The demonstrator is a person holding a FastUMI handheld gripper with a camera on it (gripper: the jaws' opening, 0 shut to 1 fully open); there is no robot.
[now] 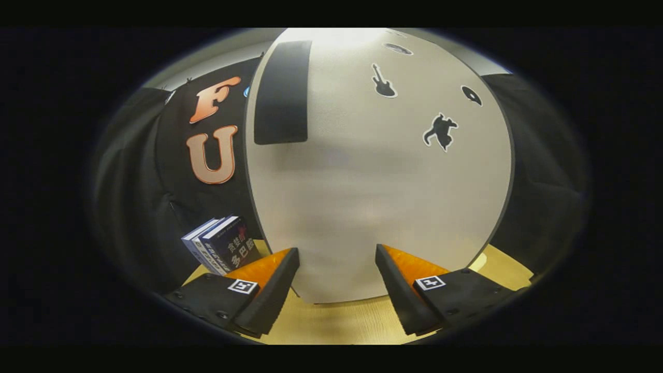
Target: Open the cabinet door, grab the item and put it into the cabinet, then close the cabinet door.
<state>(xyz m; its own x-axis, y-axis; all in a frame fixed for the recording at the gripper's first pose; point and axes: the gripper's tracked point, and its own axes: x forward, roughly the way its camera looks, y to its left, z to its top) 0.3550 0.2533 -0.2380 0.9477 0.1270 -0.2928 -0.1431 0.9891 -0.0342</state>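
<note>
Tongs [336, 269] spread wide — nothing gripped — facing cabinet door [373, 197] (guitar, horse stickers), books [222, 251] left on table [336, 321].

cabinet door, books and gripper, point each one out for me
cabinet door [362, 207]: gripper view, bare middle of its pale front, just ahead of the fingers.
books [222, 248]: gripper view, dark cover of the nearer book, left of the cabinet.
gripper [336, 269]: gripper view, midway between its open fingertips.

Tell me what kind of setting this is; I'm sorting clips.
Likely a staged recording booth: a pale grey stickered cabinet and blue books on a light wooden tabletop, black cloth behind. Open gripper faces the cabinet.
</note>
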